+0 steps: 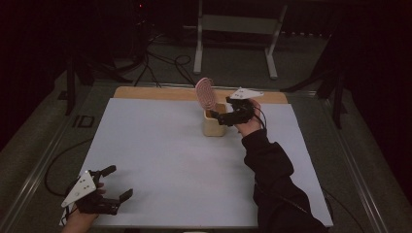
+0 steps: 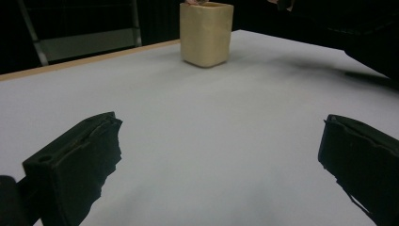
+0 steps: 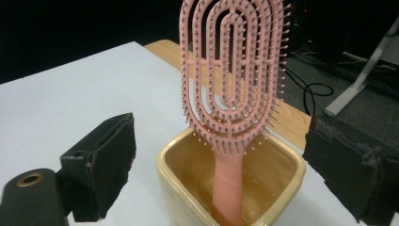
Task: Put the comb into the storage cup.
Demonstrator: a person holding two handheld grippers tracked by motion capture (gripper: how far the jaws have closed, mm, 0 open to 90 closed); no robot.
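Note:
A pink hairbrush (image 1: 206,94) (image 3: 234,80) stands handle-down in a cream square cup (image 1: 214,123) (image 3: 197,183) near the table's far edge. My right gripper (image 1: 219,116) (image 3: 221,165) is at the cup, open, its jaws on either side of the cup and brush handle without touching them. The left gripper (image 1: 119,182) (image 2: 219,155) rests near the table's front left corner, open and empty, far from the cup (image 2: 206,33).
A white sheet (image 1: 160,155) covers the wooden table, whose bare far strip (image 1: 155,92) shows behind the cup. Cables (image 1: 165,63) and a metal stand (image 1: 235,29) lie on the floor beyond. The person's dark sleeve (image 1: 272,179) crosses the right side.

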